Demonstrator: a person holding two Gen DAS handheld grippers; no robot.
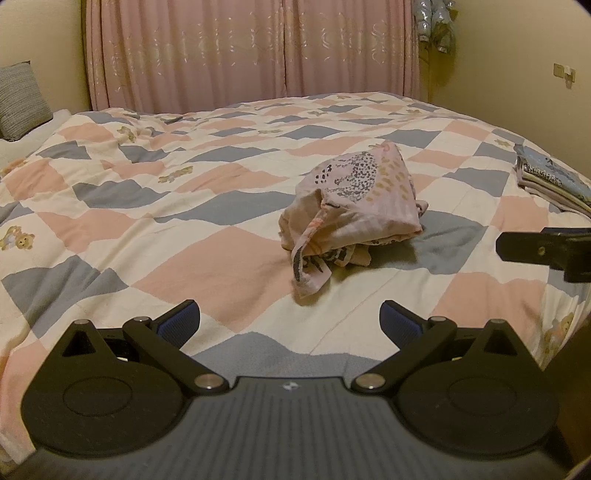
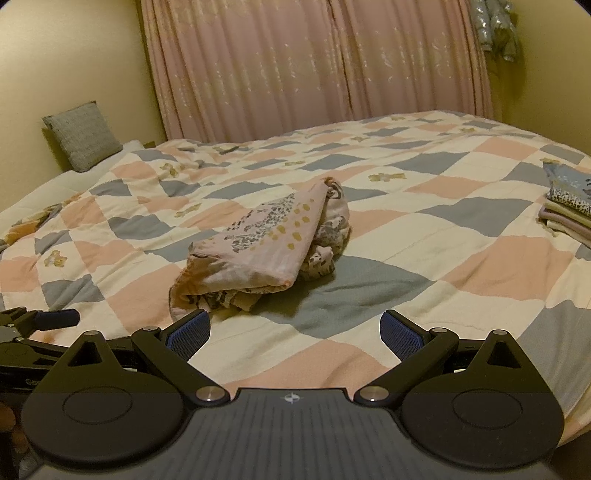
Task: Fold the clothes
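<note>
Both tools hanging wide apart, holding nothing: left tool, right tool. Garment lying crumpled just ahead, slightly left of right tool, looking nearer to it.

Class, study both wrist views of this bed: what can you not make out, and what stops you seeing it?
- Crumpled pink garment: its type, bunched in both views.
- Folded stack: cut by the right edge, both views.
- Right claw: the left wrist view's edge crops it.
- Hanging item: blurred, top corner.
</note>
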